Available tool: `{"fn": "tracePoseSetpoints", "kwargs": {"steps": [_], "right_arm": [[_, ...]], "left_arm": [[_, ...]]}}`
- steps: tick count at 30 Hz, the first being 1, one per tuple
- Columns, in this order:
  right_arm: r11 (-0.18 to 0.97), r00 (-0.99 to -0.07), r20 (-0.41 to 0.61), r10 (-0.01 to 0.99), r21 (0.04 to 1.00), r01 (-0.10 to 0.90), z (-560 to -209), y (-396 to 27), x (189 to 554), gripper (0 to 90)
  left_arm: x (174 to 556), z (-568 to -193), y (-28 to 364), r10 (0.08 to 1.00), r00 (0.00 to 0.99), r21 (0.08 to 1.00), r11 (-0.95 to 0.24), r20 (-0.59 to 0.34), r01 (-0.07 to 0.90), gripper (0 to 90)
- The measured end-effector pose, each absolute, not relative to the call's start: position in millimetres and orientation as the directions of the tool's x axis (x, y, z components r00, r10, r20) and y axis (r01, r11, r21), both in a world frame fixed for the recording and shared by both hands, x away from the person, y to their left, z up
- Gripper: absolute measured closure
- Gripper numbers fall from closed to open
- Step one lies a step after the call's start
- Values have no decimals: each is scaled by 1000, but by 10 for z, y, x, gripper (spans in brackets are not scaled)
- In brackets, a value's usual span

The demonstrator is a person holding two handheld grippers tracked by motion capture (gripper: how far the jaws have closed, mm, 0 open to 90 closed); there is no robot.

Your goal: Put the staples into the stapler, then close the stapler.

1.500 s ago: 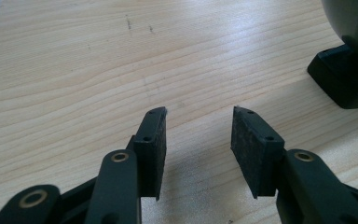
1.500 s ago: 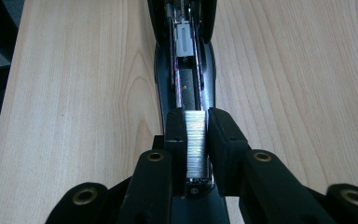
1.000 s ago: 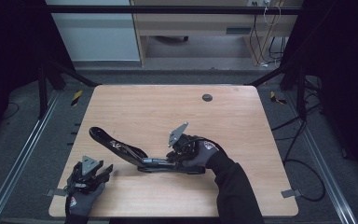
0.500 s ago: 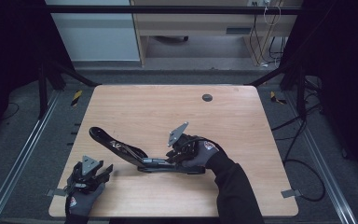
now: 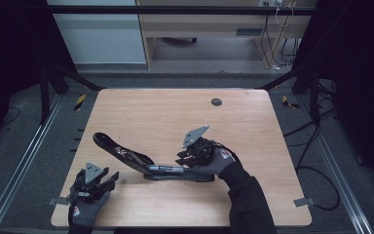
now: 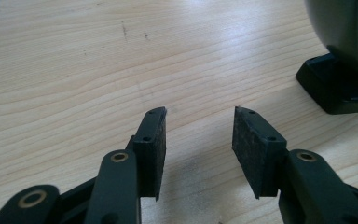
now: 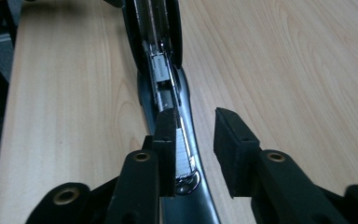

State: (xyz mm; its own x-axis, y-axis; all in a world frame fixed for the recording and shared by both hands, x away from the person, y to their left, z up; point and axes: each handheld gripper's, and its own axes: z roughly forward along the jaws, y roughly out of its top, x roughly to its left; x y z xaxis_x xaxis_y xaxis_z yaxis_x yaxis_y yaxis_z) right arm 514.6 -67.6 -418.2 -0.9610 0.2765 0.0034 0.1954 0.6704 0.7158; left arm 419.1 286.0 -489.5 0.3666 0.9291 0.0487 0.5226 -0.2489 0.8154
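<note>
A long black stapler (image 5: pixel 146 165) lies swung open on the wooden table (image 5: pixel 253 126), its handle arm reaching up-left and its base under my right gripper (image 5: pixel 187 158). In the right gripper view the metal staple channel (image 7: pixel 161 70) runs away from me, and a strip of staples (image 7: pixel 182 144) lies just beside the left jaw. The right gripper (image 7: pixel 195 121) is open, low over that channel, with nothing pinched. My left gripper (image 5: pixel 109 178) rests near the table's front left corner, open and empty (image 6: pixel 199 121). The stapler's rounded handle end (image 6: pixel 335 88) sits just ahead to its right.
A round dark grommet (image 5: pixel 216 102) is set into the table's far side. The front edge runs close below both hands. Metal rails and cables lie on the floor around the table, and a cabinet stands behind it.
</note>
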Motion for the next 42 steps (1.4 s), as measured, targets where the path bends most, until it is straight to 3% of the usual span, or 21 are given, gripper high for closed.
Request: {"fn": "tracePoseSetpoints", "kwargs": {"steps": [6,11,21,27,33,42], "right_arm": [[621,-931,2,365,745,245,-4144,-848,5037,593],[577,-886,-4,465,760,300,-4168,-1043,4967,596],[461,-750,-10,661,794,396,-4294,-1362,4844,688],[408,-681,1,733,800,441,-4429,-1493,4751,803],[362,-644,16,765,816,451,-4514,-1605,4635,898],[348,-634,44,772,806,478,-4634,-1683,4504,900]], "left_arm": [[4175,-4861,2876,928,372,833,-217,14,510,536],[4145,-4795,2891,929,371,855,-190,-3,482,523],[4084,-4688,2887,916,398,885,-141,-53,443,462],[4041,-4606,2854,906,418,895,-128,-70,426,400],[3986,-4490,2800,899,427,908,-97,-96,407,359],[3973,-4306,2758,900,421,925,-58,-114,376,341]]}}
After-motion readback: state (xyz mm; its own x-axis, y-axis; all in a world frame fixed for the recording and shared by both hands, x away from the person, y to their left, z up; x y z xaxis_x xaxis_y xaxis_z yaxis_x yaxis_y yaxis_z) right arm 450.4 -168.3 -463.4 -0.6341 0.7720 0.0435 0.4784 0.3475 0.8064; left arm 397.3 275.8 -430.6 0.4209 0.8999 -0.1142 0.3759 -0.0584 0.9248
